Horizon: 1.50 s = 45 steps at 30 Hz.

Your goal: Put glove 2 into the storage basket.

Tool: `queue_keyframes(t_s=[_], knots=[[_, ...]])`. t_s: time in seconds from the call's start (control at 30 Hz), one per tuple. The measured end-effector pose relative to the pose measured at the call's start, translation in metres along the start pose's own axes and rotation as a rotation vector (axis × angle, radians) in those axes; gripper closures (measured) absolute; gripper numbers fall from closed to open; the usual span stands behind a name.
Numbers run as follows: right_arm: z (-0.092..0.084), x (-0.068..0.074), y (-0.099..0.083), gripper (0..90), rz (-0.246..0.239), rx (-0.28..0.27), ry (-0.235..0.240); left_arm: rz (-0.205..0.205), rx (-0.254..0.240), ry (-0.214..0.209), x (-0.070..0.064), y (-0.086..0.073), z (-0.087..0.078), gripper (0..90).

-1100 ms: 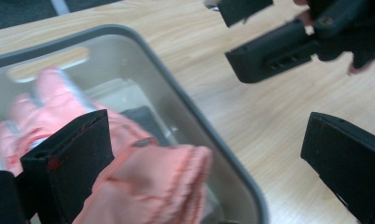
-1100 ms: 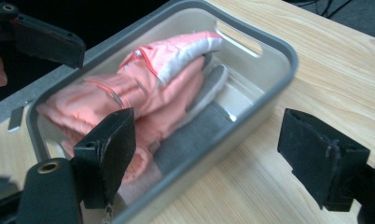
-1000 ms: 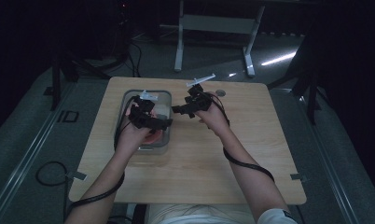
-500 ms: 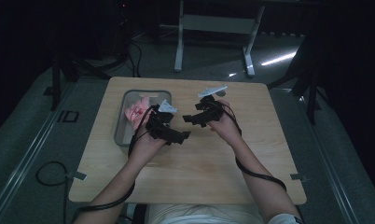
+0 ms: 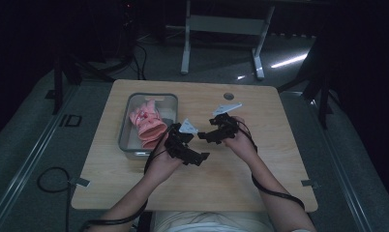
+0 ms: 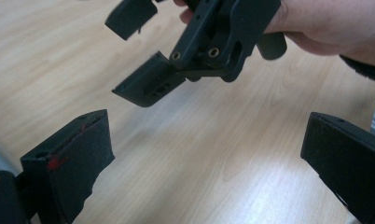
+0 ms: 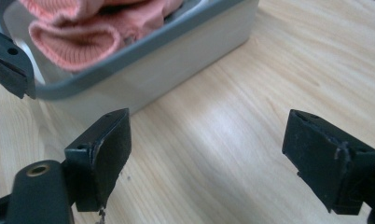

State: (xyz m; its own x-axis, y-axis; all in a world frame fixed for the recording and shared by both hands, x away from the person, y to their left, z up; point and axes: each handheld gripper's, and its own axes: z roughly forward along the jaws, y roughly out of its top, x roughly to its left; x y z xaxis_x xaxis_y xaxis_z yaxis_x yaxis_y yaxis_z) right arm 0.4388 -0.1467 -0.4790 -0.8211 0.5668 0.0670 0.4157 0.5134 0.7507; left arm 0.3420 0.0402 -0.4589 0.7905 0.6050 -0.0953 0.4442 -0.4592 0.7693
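Pink knitted glove (image 5: 146,126) now lies in grey rectangular tray (image 5: 126,130); both claws, left claw (image 5: 198,157) and right claw (image 5: 205,136), withdrawn beside tray, wide, empty—placement looks done.

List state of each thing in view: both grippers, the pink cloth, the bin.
left gripper: open, jaws wide apart, holding nothing, over bare table.
right gripper: open, holding nothing, pointed toward the bin.
pink cloth: crumpled, lying inside the bin, one end up over the far rim.
bin: upright on the table, no lid, holds the cloth.
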Motion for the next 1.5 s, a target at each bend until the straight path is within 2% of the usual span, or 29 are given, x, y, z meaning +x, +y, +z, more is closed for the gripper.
queue_keyframes(t_s=[0.33,0.4,0.63,0.73,0.87,1.07,1.13,1.2,1.4,1.5], knots=[[0.002,0.000,-0.034,14.9,0.008,0.009,0.010,0.044,0.013,-0.047,-0.015,-0.016,0.021,1.7],[0.003,0.000,-0.039,14.9,0.014,0.009,0.013,0.048,0.024,-0.058,-0.017,-0.019,0.024,1.7],[0.003,-0.001,-0.056,14.9,0.015,0.011,0.009,0.045,0.016,-0.102,-0.021,-0.035,0.034,1.7],[0.004,0.000,-0.063,14.9,0.022,0.025,0.008,0.049,0.026,-0.101,-0.021,-0.043,0.039,1.7],[0.007,0.001,-0.069,14.8,0.016,0.035,0.013,0.033,0.033,-0.111,-0.020,-0.051,0.044,1.7],[0.010,0.003,-0.079,14.8,0.005,0.016,0.001,0.039,0.034,-0.100,-0.021,-0.061,0.049,1.7],[0.011,0.004,-0.082,14.8,0.004,0.013,0.004,0.048,0.034,-0.099,-0.021,-0.064,0.051,1.7],[0.011,0.005,-0.085,14.8,-0.003,0.016,0.002,0.067,0.036,-0.081,-0.021,-0.067,0.053,1.7],[0.011,0.006,-0.090,14.7,-0.001,0.001,-0.007,0.068,0.038,-0.083,-0.019,-0.074,0.058,1.7],[0.012,0.007,-0.093,14.8,-0.007,-0.002,-0.022,0.100,0.031,-0.091,-0.019,-0.076,0.059,1.7]])
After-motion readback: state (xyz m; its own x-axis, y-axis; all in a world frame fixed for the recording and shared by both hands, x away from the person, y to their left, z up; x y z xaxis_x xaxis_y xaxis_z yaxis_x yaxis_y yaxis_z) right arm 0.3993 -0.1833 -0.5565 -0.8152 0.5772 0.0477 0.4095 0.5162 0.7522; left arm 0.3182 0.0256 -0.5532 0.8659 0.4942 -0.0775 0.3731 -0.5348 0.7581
